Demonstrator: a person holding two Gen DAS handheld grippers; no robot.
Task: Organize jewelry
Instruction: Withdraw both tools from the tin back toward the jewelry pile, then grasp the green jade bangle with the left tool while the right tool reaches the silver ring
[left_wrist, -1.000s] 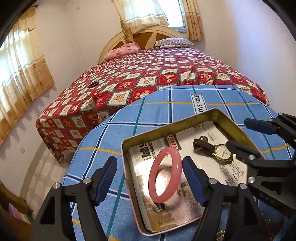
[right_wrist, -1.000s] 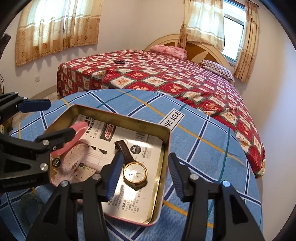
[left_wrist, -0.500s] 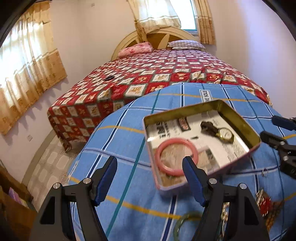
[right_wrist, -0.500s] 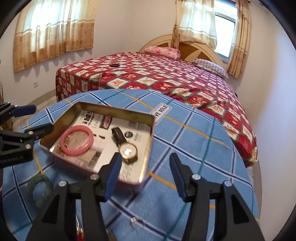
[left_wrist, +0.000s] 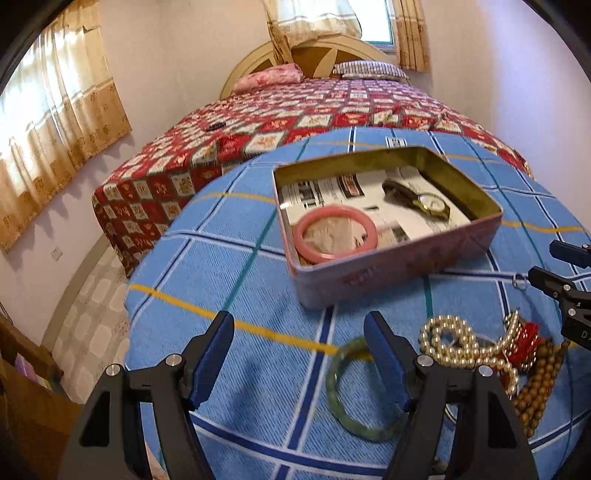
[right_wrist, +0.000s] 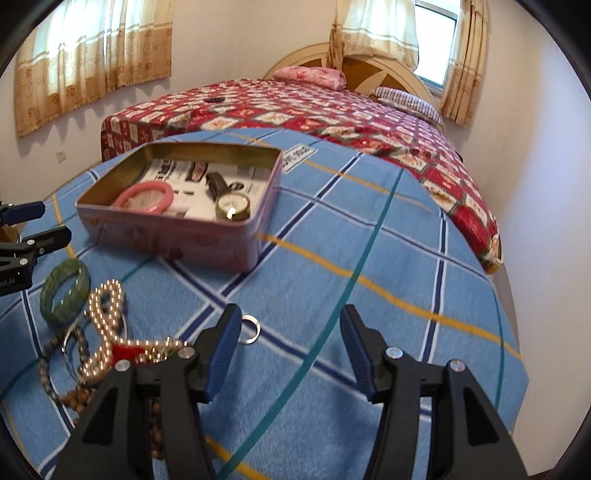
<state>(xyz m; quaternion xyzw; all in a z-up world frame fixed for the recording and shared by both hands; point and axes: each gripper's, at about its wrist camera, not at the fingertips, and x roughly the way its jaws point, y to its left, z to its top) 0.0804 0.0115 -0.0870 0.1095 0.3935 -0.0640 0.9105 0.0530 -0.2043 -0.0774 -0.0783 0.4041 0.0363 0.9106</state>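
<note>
The left tongs (left_wrist: 299, 354) are held with the jaws wide apart and nothing between them, low over the blue checked cloth (left_wrist: 229, 280) that covers the table. Just right of their right finger, a green bangle (left_wrist: 364, 391) is laid flat on the cloth, partly hidden behind that finger. Further right, a heap of pearl beads (left_wrist: 458, 343), a red piece (left_wrist: 524, 338) and brown wooden beads (left_wrist: 535, 395) is seen tangled together. Beyond these, an open tin (left_wrist: 399, 273) is set on the cloth; its floor is lined with printed paper, and a pink bangle (left_wrist: 335, 233) is laid flat in its left part while a gold watch (left_wrist: 430, 204) with a dark strap is laid in its right part, apart from the bangle. A small metal ring (left_wrist: 520, 281) is seen on the cloth near the tin's right corner, close to the tips of the other tool at the right edge. In the right wrist view, the same tin (right_wrist: 177, 236) is placed left of centre, with the small ring (right_wrist: 249, 328) just beside the left finger of the right tongs (right_wrist: 290, 341), which are likewise spread open and empty above the cloth. A bed (right_wrist: 332, 114) with a red patterned cover is seen behind the table.
</note>
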